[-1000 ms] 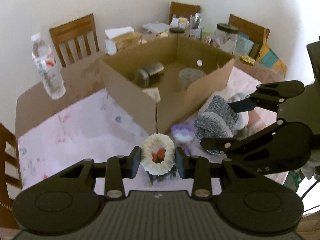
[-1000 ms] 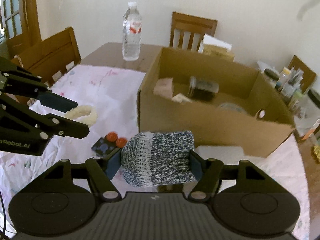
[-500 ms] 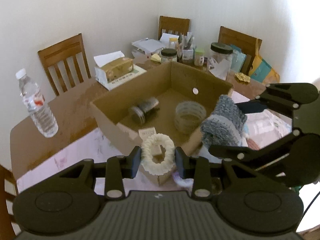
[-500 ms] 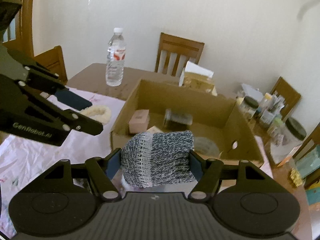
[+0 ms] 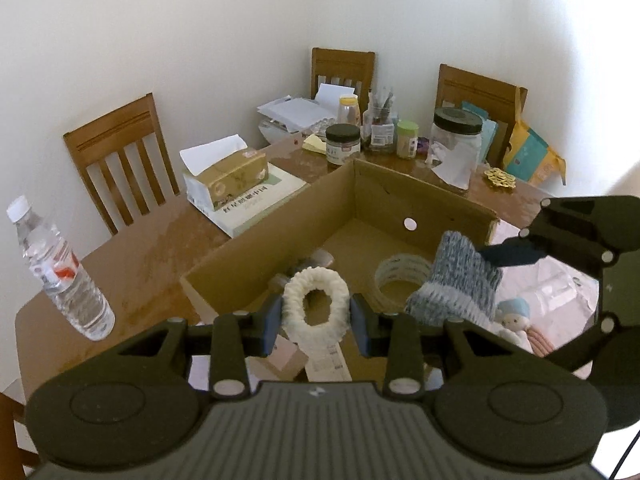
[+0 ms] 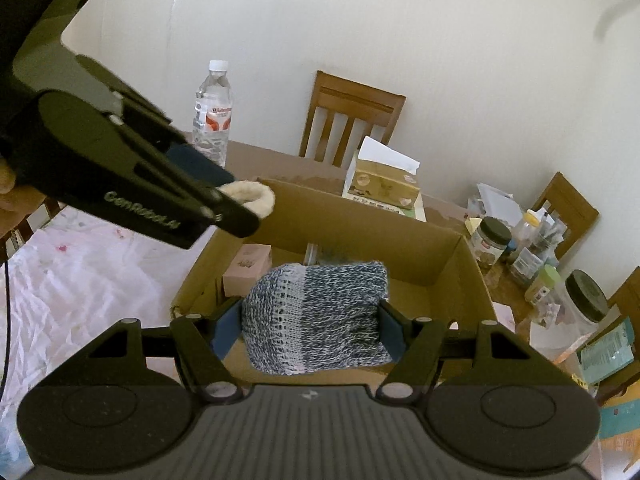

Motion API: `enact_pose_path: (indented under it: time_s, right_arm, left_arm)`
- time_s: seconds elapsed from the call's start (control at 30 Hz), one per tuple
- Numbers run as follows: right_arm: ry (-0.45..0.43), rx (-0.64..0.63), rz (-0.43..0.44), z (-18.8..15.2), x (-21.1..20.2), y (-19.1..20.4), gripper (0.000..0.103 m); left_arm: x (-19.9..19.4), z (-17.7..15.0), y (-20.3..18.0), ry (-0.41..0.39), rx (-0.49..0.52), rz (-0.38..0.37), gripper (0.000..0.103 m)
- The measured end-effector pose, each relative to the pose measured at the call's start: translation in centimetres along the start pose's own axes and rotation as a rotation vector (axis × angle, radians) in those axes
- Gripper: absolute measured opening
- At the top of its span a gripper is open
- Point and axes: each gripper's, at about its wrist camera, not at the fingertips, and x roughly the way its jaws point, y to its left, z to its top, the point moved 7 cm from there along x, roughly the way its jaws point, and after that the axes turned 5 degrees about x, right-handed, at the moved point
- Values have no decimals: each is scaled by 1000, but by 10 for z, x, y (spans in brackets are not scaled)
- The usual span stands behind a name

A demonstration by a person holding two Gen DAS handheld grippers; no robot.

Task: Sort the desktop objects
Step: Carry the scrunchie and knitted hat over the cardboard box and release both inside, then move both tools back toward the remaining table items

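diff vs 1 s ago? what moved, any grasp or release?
Both grippers rose and carried their loads from over the pink cloth to above the cardboard box. No grasp, no release: the left gripper stays shut on the cream ring, the right gripper on the knitted bundle. The box contents, water bottle and tissue box kept their places.
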Motion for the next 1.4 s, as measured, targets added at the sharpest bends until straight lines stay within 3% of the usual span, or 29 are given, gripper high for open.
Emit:
enact_pose_path:
  time_s: [0.23,0.33,0.43,0.5,0.53,0.57,0.63,0.87,1.4]
  right_arm:
    - [11,6,-1,3,14,-4,74]
    - [16,15,1,5,17,-4,83]
    - [18,15,6,3,15,-3,83]
    - [19,20,-4,1,12,-4,84]
    - [22,25,-9,-1,11,-4,86]
    - [21,31,-12,-2,9,-5,88]
    - [23,39,-19,-5,5,-5,88]
    - [37,61,-30,-18,-7,-7,88]
    - [40,100,25,-37,-36,3,88]
  left_arm:
    - [21,9,7,12,11,-4,36]
    - [29,14,10,16,11,-5,36]
    - [37,16,12,19,13,-7,36]
    - [41,18,12,22,17,-10,41]
    - [44,19,12,23,18,-11,48]
    - [46,19,11,28,19,-10,62]
    - [49,20,11,23,14,2,74]
    - [44,16,5,31,19,-7,75]
    - [-10,-17,-9,56,19,47,76]
